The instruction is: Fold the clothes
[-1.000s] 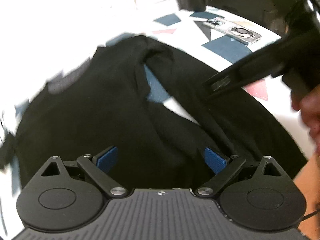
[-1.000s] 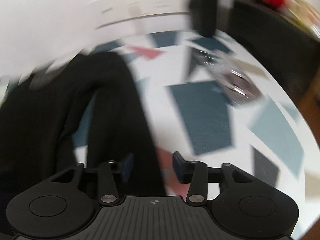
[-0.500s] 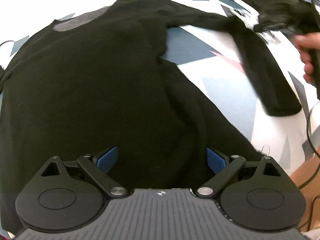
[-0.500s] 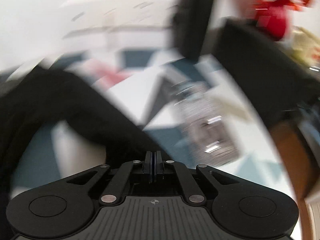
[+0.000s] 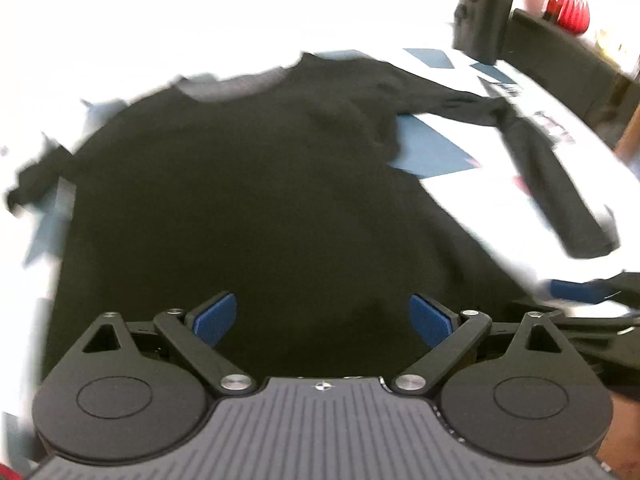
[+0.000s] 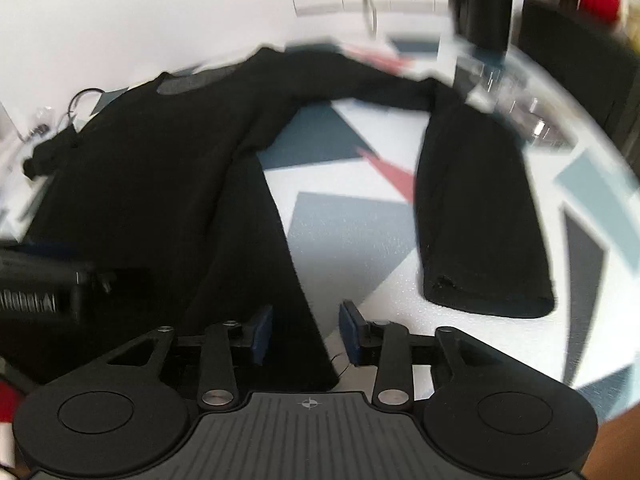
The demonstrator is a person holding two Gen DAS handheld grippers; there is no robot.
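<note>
Black sweater (image 5: 256, 200) spread flat on the patterned bench (image 6: 352, 232), both sets of jaws apart

Left gripper (image 5: 322, 316) hovers over the hem, right gripper (image 6: 306, 332) at the sweater's side edge, neither holding anything. One sleeve (image 6: 476, 216) bends toward 3 o'clock; a dark bottle (image 5: 484, 12) and red vase (image 5: 574, 8) sit around 1 o'clock.

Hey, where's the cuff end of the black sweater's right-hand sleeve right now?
In the right wrist view the sleeve cuff lies flat on the patterned tablecloth, right of the sweater's body and ahead-right of the open right gripper.
</note>
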